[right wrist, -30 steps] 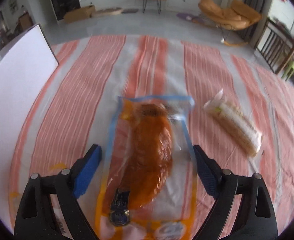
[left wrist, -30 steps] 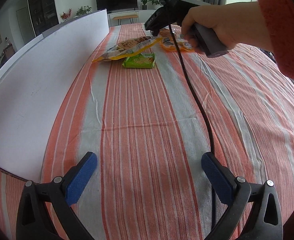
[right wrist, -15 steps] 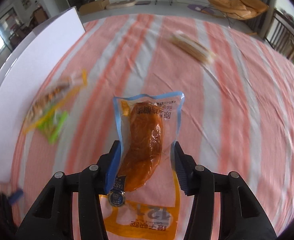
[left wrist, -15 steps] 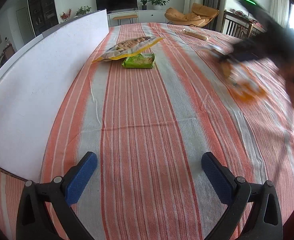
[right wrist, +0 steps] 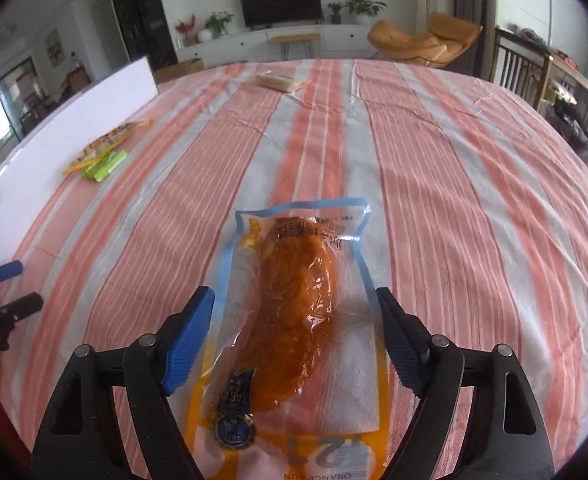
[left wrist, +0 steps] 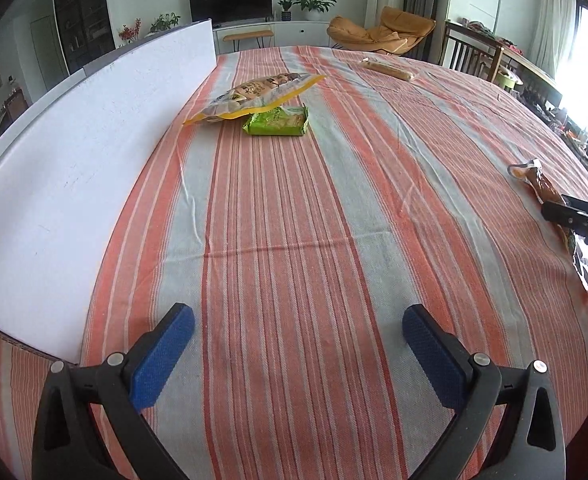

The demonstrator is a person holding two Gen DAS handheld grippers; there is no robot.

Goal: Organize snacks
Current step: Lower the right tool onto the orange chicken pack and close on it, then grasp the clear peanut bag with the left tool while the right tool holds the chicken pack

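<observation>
On the left side of the table (left wrist: 294,200), near the white board (left wrist: 74,152), a yellow snack bag (left wrist: 254,94) leans on a green packet (left wrist: 278,122), and the left gripper (left wrist: 297,344) hovers over bare cloth with its jaws wide apart and nothing between them. More to the right, the right gripper (right wrist: 294,332) has its jaws apart on both sides of the clear vacuum pouch (right wrist: 297,300), which lies flat on the cloth, and a pale bread packet (right wrist: 280,80) rests far behind. I judge the pouch is light, soft and slippery, so it is better to take it across the firm orange middle than by the thin film edge.
</observation>
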